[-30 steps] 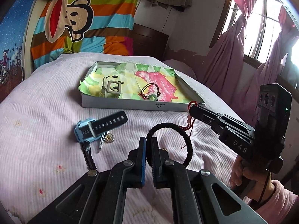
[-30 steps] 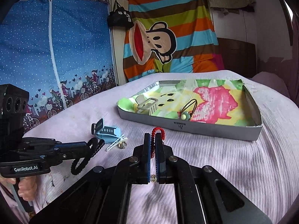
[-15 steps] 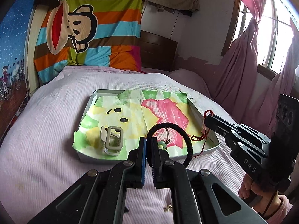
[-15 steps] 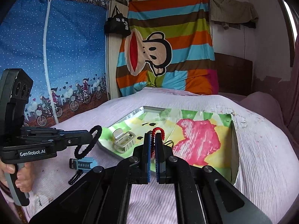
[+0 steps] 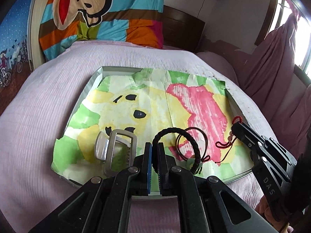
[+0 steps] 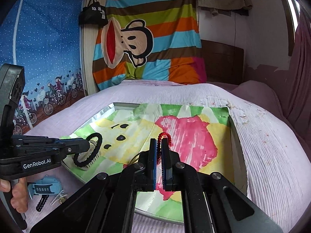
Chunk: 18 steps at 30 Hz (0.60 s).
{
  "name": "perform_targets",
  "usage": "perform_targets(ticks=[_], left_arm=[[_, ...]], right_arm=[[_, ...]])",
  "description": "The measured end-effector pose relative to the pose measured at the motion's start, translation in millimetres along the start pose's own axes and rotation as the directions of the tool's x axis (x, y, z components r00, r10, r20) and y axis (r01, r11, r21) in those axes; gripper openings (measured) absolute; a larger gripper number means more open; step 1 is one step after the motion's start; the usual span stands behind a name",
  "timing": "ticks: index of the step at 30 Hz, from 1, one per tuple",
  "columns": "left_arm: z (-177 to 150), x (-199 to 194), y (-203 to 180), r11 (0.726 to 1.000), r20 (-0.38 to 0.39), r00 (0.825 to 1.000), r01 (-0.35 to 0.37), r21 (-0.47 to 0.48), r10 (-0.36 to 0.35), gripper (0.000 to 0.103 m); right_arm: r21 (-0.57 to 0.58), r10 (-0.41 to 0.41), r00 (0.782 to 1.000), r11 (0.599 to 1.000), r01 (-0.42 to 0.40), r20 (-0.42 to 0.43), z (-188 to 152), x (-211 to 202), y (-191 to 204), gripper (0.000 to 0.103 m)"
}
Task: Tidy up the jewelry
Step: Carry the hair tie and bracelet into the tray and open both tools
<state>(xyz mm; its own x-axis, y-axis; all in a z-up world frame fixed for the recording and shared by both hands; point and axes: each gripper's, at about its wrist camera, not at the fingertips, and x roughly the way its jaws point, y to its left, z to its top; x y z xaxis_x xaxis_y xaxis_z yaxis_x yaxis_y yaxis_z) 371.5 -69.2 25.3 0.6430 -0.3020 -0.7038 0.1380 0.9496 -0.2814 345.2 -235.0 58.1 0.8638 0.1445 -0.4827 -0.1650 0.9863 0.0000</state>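
Two bracelets above the tray (image 5: pixel 236 104): black braid (image 5: pixel 176 136) clenched in left hand-held gripper (image 5: pixel 154 149), red cord (image 6: pixel 165 137) seemingly pinched in right hand-held gripper (image 6: pixel 159 145).

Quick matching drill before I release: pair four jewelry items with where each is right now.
Items:
1. black braided bracelet
2. red beaded string
3. blue watch
4. thin dark cord loop

Places:
A. lying on the tray liner
B. pinched in the left gripper
C. on the bedspread, outside the tray
D. pinched in the right gripper

Pairs: 1-B, 2-D, 3-C, 4-A
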Motion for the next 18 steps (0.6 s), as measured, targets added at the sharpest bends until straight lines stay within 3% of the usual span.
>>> perform_targets(ticks=[4, 11, 18], left_arm=[[-5.9, 17.3, 4.0, 1.000, -0.056, 0.998, -0.022, -0.007, 0.021, 0.005], [-7.4, 17.5, 0.1, 1.000, -0.039, 0.999, -0.007, 0.025, 0.008, 0.006], [-8.9, 19.2, 6.0, 1.000, -0.045, 0.999, 0.021, -0.015, -0.022, 0.006]], right_arm=[[0.025, 0.000, 0.999, 1.000, 0.002, -0.051, -11.8, 17.1, -4.5, 0.004], [0.016, -0.018, 0.991, 1.000, 0.021, -0.130, -31.8, 40.0, -4.6, 0.004], [0.063, -0.002, 0.983, 0.998, 0.013, -0.181, -41.9, 52.4, -12.4, 0.004]])
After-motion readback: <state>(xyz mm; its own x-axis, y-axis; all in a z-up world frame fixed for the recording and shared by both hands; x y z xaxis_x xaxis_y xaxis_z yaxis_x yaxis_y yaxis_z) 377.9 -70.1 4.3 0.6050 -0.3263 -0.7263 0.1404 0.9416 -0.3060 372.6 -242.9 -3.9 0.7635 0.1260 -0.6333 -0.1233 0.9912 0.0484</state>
